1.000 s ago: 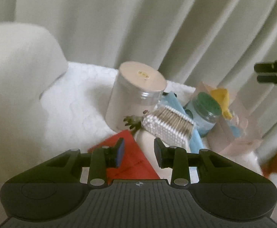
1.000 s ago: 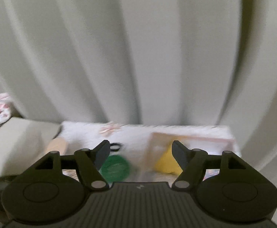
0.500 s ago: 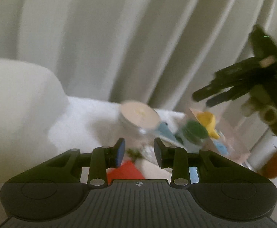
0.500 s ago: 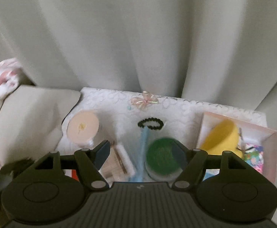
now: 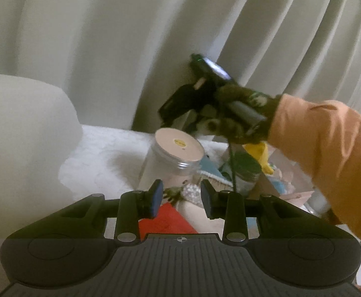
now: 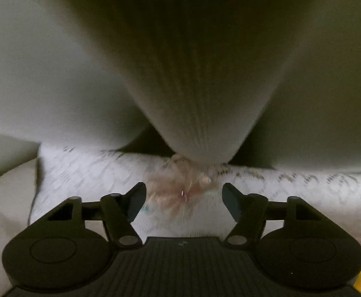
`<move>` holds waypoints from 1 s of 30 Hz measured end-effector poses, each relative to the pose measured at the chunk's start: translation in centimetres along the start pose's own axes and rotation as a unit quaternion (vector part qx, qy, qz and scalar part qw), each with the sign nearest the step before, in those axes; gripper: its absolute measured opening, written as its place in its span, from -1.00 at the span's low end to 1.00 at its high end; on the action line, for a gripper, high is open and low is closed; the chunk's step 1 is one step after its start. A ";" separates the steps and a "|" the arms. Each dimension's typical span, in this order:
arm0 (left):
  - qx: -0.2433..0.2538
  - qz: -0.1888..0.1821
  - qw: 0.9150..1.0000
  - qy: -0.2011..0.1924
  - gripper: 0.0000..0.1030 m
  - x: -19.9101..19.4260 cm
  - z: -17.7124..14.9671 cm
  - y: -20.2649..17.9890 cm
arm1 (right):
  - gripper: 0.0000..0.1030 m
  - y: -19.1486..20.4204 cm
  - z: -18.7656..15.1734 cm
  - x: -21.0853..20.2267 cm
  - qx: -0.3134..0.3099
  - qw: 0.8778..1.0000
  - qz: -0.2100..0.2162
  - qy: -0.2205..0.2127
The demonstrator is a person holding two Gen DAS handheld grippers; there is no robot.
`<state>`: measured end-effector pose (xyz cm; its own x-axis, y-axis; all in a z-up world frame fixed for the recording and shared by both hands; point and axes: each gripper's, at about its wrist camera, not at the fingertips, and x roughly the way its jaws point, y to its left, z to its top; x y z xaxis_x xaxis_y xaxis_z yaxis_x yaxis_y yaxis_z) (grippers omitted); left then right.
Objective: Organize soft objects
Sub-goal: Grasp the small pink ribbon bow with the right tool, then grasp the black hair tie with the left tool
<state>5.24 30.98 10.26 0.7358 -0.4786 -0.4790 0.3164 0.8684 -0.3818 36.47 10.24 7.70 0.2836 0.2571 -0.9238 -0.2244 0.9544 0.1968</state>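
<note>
Right gripper over the pink bow

The right gripper (image 6: 184, 201), fingers parted and just closing in, brackets a blurred pink ribbon bow (image 6: 180, 188) on the white-clothed desk (image 6: 81, 173), beside the curtain (image 6: 193, 74). The left gripper (image 5: 180, 198) hangs partly open, empty.

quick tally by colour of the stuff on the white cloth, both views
Pink: 1, the bow
Red: 1, the flat sheet
Green: 1, the jar lid
Yellow: 1, the soft piece
Silver: 1, the tall canister
Total: 5; blurred clutter left out.
</note>
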 end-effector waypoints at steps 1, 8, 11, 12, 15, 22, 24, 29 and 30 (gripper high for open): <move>-0.001 -0.005 1.000 0.000 -0.29 0.2 0.1 0.0 | 0.04 0.3 -0.1 0.7 -0.007 1.000 0.002 0.007; 0.021 -0.007 1.000 -0.002 -0.29 1.1 1.8 -1.6 | -0.85 1.1 -2.2 -3.3 -0.051 0.998 0.017 -0.030; 0.062 -0.007 0.998 0.005 -0.29 1.8 3.9 -3.8 | -0.85 0.3 -3.7 -8.5 -0.056 0.995 0.043 -0.077; 0.076 -0.013 0.997 0.016 -0.28 2.4 5.1 -4.7 | -0.85 -0.2 -4.5 -10.5 -0.057 0.993 0.053 -0.092; 0.068 -0.024 0.995 0.076 -0.28 5.7 8.9 -6.2 | -0.85 -1.9 -6.2 -15.4 -0.069 0.986 0.070 -0.132; -0.077 -0.016 0.962 0.262 -0.29 18.6 14.8 -6.6 | -0.84 -8.6 -11.6 -23.0 -0.073 0.972 0.074 -0.213; -0.089 0.033 0.947 0.306 -0.29 22.3 15.0 -6.6 | -0.84 -10.9 -12.7 -23.2 -0.057 0.972 0.076 -0.215; -0.090 0.143 0.914 0.368 -0.29 27.3 14.3 -5.8 | -0.84 -15.4 -14.9 -22.0 -0.029 0.973 0.090 -0.212; -0.093 0.154 0.909 0.376 -0.29 28.0 14.1 -5.6 | -0.84 -16.1 -15.2 -21.7 -0.026 0.973 0.091 -0.212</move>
<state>32.53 14.53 10.09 0.1338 -0.2302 -0.9639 0.0055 0.9728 -0.2316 19.80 -12.95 19.59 0.5917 0.4709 -0.6544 -0.3501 0.8812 0.3176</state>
